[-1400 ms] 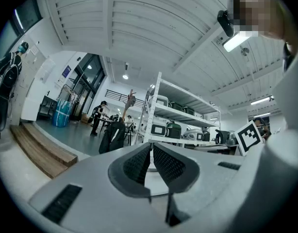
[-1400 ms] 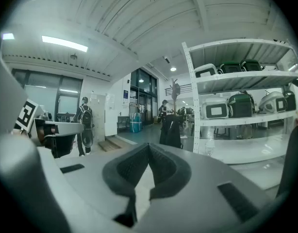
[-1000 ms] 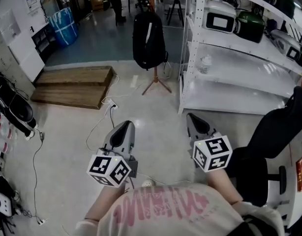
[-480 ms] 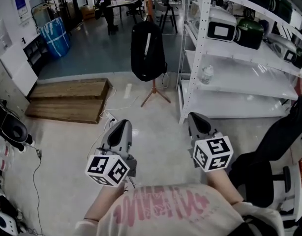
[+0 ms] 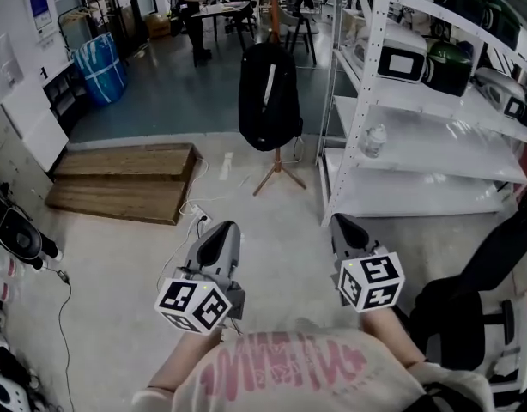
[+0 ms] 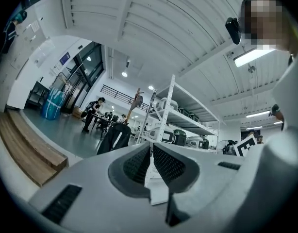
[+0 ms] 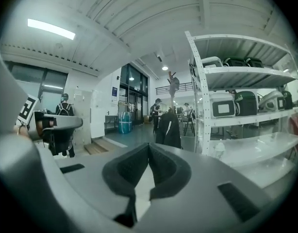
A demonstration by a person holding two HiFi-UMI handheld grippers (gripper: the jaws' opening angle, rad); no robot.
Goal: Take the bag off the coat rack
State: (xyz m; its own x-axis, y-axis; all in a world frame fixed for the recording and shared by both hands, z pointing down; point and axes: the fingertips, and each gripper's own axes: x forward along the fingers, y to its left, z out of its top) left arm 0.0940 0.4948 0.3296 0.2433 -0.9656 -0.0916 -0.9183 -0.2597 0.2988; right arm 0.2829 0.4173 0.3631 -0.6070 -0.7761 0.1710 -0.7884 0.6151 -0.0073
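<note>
Bag (image 5: 269, 97) – a black backpack with a pale stripe down its front – hangs on the coat rack (image 5: 277, 172), a wooden pole on three splayed legs standing on the pale floor. It is in the upper middle of the head view, well apart from both grippers and just left of a white metal shelving unit (image 5: 418, 118).

Low in that view, the left gripper (image 5: 219, 234) and the right gripper (image 5: 345, 228) are held side by side above the person's pink-printed shirt, both pointing toward the bag. Each carries a cube with square black-and-white markers. In the gripper views, each gripper's dark ribbed pads meet at the tips with nothing between them – both are closed and empty.

A clear bottle (image 5: 375, 140) stands on a lower shelf of the unit, and boxy appliances sit on the shelves above. To the left of the rack lies a low wooden platform (image 5: 126, 174), with a white cable (image 5: 190, 204) trailing across the floor near it. A blue barrel (image 5: 100, 63) stands farther back on the left. A black office chair (image 5: 469, 307) is at the lower right. In the far background a person (image 5: 195, 15) stands beside a table.
</note>
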